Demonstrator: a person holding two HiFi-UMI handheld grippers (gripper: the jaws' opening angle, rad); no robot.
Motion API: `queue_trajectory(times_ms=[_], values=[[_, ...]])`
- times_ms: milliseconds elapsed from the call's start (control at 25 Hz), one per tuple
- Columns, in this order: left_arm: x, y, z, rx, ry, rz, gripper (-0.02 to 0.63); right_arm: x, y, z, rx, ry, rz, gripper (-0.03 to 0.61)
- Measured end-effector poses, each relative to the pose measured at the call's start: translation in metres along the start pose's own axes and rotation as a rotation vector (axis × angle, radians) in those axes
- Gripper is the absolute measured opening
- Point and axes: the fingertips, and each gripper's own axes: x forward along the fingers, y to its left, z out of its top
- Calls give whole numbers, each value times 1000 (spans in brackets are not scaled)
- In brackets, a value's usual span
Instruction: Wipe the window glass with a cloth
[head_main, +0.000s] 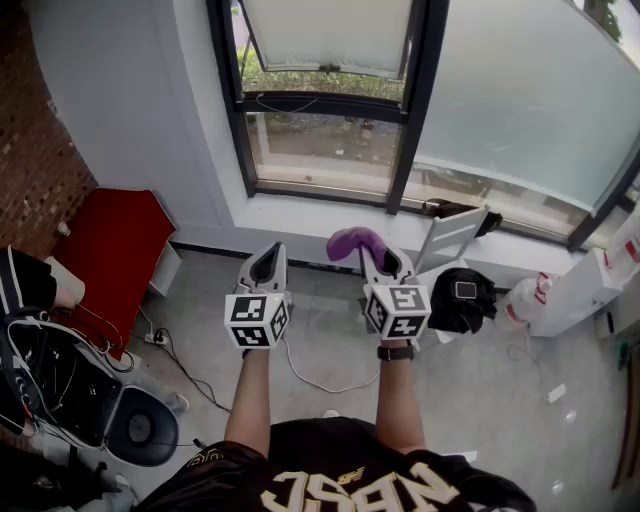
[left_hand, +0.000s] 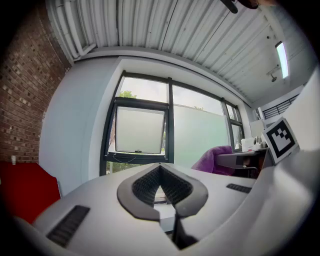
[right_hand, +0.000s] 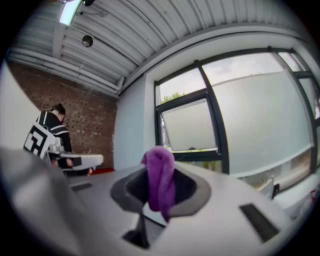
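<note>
A purple cloth (head_main: 356, 243) sticks out of my right gripper (head_main: 382, 262), which is shut on it; in the right gripper view the cloth (right_hand: 160, 181) hangs bunched between the jaws. My left gripper (head_main: 266, 266) is beside it to the left, shut with nothing in it; its ribbed pads (left_hand: 161, 186) meet. Both point at the window glass (head_main: 325, 150), a black-framed lower pane under a tilted-open sash (head_main: 327, 32). A large frosted pane (head_main: 520, 100) lies to the right. Both grippers are short of the glass, over the floor before the sill (head_main: 300, 215).
A red cabinet (head_main: 110, 250) stands at the left by the brick wall. A white folding frame (head_main: 452, 236) and black bag (head_main: 462, 298) sit right of my right gripper. White containers (head_main: 580, 290) stand at far right. A chair (head_main: 140, 430) and cables lie lower left. A person (right_hand: 50, 130) stands behind.
</note>
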Motion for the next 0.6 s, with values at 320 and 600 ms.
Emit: queue_trajectory(times_ms=[320,600], values=[[11,-13,-38,18,75,10,9,15,-18,-38,64,47,35,78],[36,19,-56,-3,96,37,9,56,-9,-56,53,71,100,78]])
